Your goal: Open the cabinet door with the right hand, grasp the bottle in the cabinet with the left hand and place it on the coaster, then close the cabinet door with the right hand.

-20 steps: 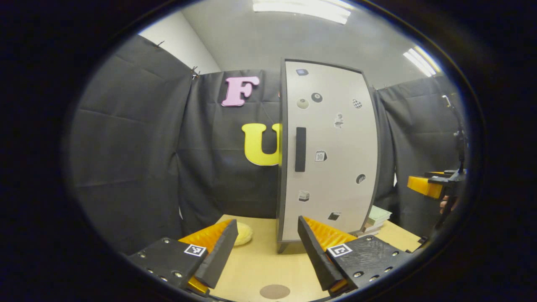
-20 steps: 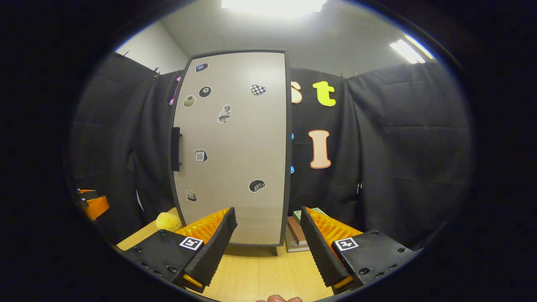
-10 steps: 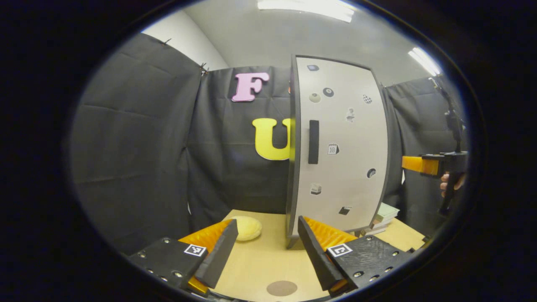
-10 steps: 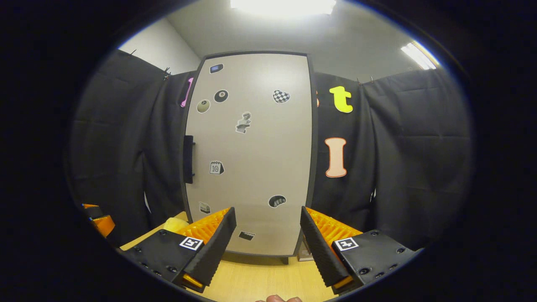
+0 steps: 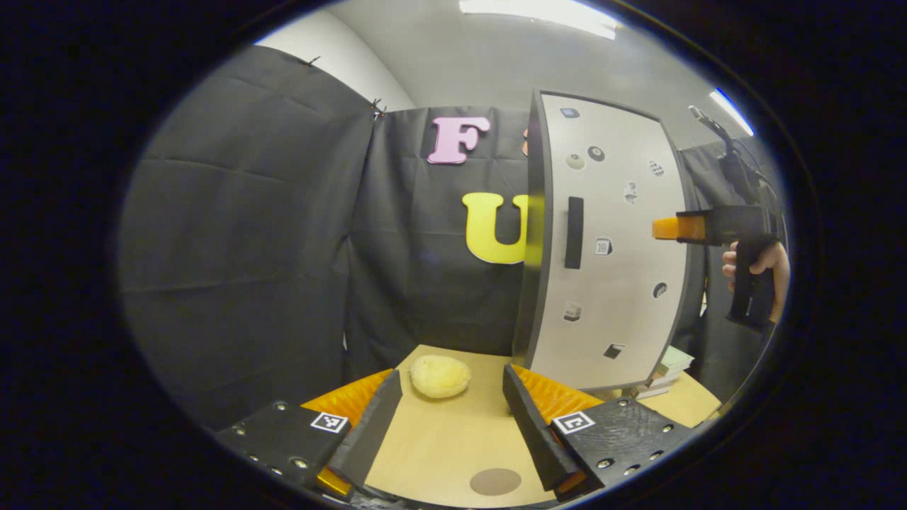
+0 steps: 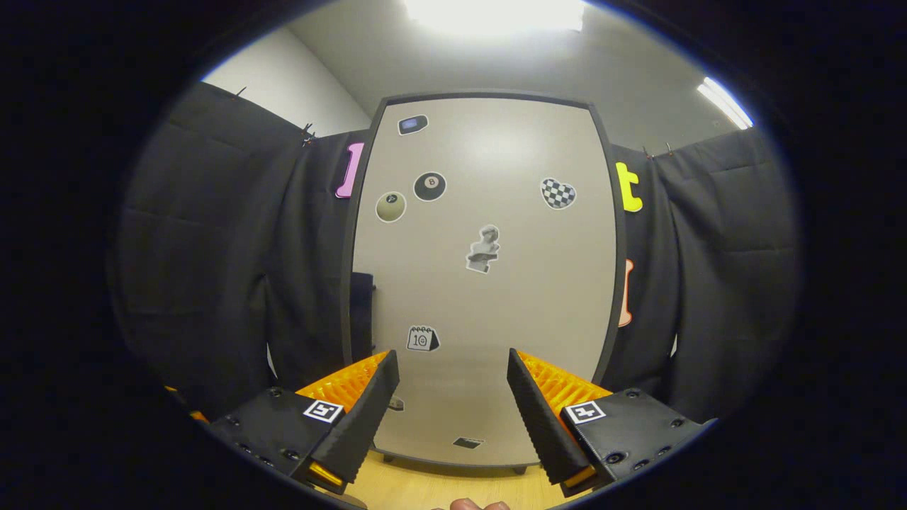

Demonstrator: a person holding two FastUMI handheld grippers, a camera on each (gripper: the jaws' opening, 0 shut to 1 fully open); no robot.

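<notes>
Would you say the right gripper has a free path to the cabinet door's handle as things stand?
Probably yes: the right gripper is open, facing the closed cabinet door, with nothing between it and the handle at the door's left edge.

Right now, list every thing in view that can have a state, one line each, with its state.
cabinet door: shut, handle untouched
right gripper: fingers open, empty, raised in front of the door
left gripper: fingers open, empty, over the table
coaster: flat on the table, bare
yellow sponge: lying loose on the table
books: stacked beside the cabinet
</notes>
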